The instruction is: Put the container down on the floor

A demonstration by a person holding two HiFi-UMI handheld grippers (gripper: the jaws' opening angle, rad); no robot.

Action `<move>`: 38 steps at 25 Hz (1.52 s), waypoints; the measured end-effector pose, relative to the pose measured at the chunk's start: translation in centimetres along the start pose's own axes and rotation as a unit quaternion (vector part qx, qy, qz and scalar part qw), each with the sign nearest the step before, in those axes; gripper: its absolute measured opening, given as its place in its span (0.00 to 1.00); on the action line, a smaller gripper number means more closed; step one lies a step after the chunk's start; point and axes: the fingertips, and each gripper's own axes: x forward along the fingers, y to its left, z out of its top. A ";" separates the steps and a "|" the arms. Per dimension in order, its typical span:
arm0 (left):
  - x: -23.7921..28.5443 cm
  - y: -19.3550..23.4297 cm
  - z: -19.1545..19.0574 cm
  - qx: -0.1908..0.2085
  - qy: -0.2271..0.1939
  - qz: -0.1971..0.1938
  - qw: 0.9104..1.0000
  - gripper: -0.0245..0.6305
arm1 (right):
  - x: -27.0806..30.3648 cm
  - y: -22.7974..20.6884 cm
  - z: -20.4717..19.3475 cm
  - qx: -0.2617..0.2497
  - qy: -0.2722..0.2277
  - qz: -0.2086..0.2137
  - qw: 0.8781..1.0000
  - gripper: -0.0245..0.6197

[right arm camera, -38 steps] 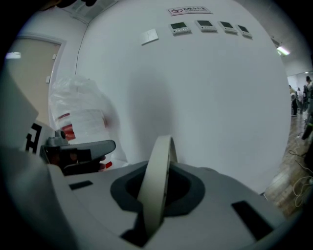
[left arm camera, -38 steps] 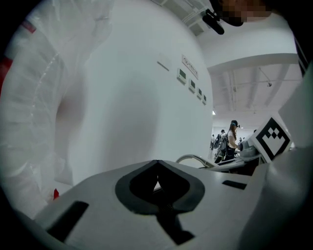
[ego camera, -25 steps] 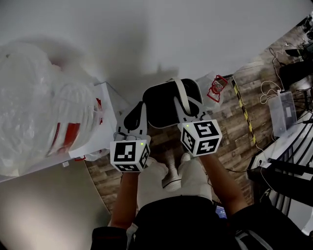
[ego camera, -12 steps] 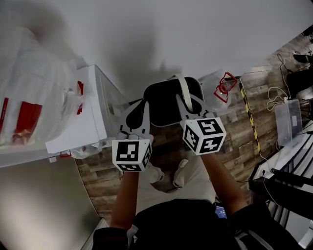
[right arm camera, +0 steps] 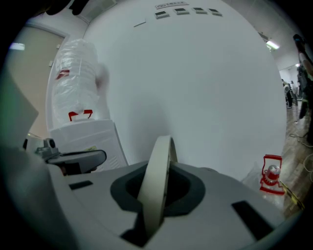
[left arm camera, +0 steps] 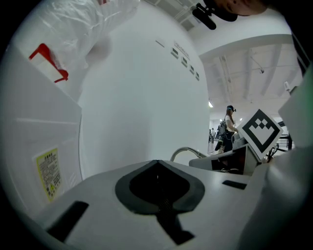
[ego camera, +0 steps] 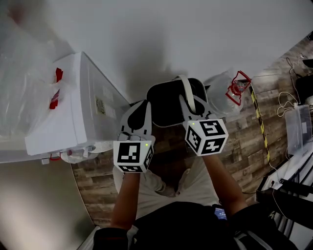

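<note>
Right claw (ego camera: 189,104) pinches container (ego camera: 165,100) handle (right arm camera: 160,168); left claw (ego camera: 139,110) seemingly alongside.

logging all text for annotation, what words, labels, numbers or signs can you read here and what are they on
Nothing here is legible enough to quote.
yellow label on the white cabinet: print too small to read.
grey marks high on the white wall: blurred, unreadable.
red mark on the plastic bag: a shape only, no letters.
</note>
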 end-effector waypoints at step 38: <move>1.9 3.1 -18.5 0.025 -0.039 0.036 0.998 0.06 | 8.6 -3.3 -17.5 -0.029 -0.018 0.028 0.999 0.09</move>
